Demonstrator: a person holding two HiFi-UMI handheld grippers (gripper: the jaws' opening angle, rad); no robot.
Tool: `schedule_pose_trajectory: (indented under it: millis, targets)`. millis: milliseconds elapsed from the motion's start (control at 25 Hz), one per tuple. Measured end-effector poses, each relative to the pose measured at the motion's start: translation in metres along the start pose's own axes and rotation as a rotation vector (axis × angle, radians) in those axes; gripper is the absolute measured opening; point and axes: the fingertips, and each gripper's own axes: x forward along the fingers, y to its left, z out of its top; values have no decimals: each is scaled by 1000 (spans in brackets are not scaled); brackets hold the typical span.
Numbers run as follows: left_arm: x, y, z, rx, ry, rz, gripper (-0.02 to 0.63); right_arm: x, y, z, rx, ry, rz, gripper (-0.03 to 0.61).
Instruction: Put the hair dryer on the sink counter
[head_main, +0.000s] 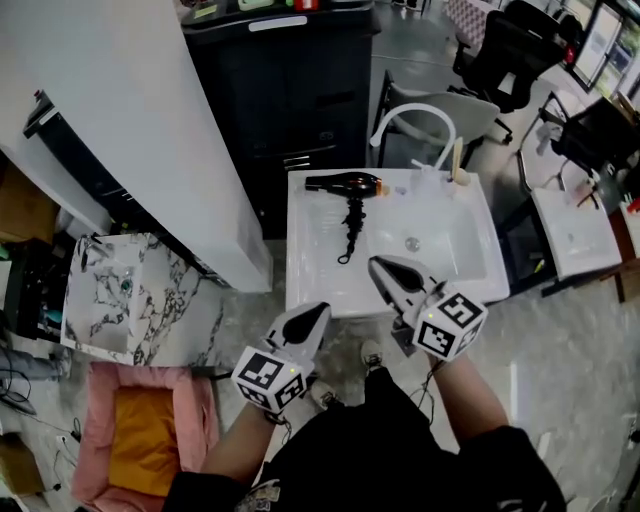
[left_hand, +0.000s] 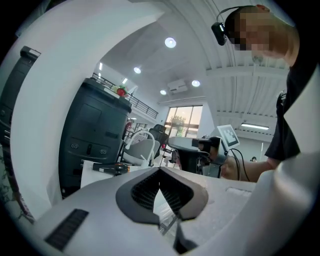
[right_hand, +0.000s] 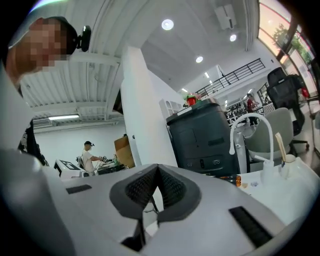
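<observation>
Hair dryer (head_main: 345, 184) lies crosswise on sink counter (head_main: 315, 270), copper end toward faucet (head_main: 415, 107).

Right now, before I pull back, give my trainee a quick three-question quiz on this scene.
1. True or false: the hair dryer lies on the sink counter.
2. The left gripper and right gripper are: A) both shut and empty; B) both open; C) both shut on the dryer.
3. What colour is the faucet?

Key: 1 true; 2 A; 3 white.
</observation>
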Motion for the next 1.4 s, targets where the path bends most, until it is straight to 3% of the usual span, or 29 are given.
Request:
schedule_pose_trajectory:
  millis: [200,400,840,1400]
  targets:
    - [3,-20,0,4,5,-22,3,-28,20,3,-59,1,1,-3]
    - [12,-39,-4,17,15,-11,3,-50,17,-1,-49,2,8,-3]
    - [58,-133,-29,20,19,58,3,-143,-20,-11,7,30,66,-2]
    - [47,-239,-71,22,-25,194,2,-241,-2,-31,7,61,190,-3]
